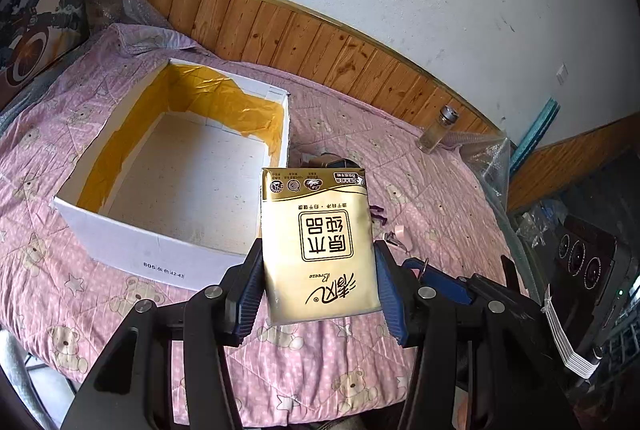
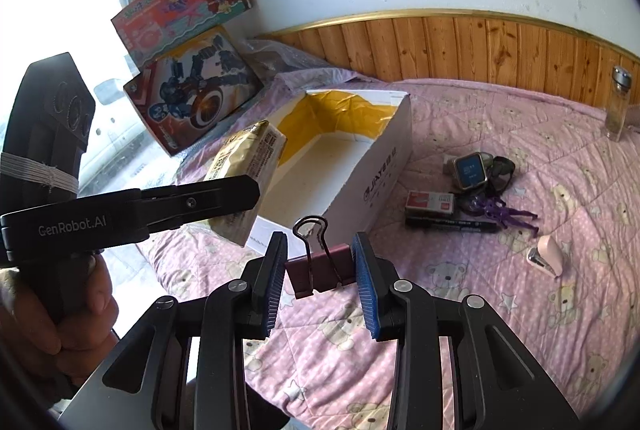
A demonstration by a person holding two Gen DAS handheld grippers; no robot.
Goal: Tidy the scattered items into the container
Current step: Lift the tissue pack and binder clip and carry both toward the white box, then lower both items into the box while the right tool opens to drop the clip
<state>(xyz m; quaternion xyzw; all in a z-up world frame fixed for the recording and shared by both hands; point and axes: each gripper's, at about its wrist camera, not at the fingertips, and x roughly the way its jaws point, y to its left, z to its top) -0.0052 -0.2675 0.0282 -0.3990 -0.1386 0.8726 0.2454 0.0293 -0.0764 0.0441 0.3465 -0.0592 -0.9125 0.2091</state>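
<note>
The left gripper (image 1: pixel 320 270) is clamped on a gold tissue pack (image 1: pixel 318 244), held in the air with its long axis running away along the fingers. The white box (image 1: pixel 132 246) lies ahead and to the left, apparently empty. The right gripper (image 2: pixel 322 278) pinches a maroon binder clip (image 2: pixel 320 268), the box ahead and slightly left of it. Judged nearer: the left. Only the right wrist view shows the remaining watch (image 2: pixel 469 170), marker (image 2: pixel 450 223) and pink clipper (image 2: pixel 547 256) right of the box.
</note>
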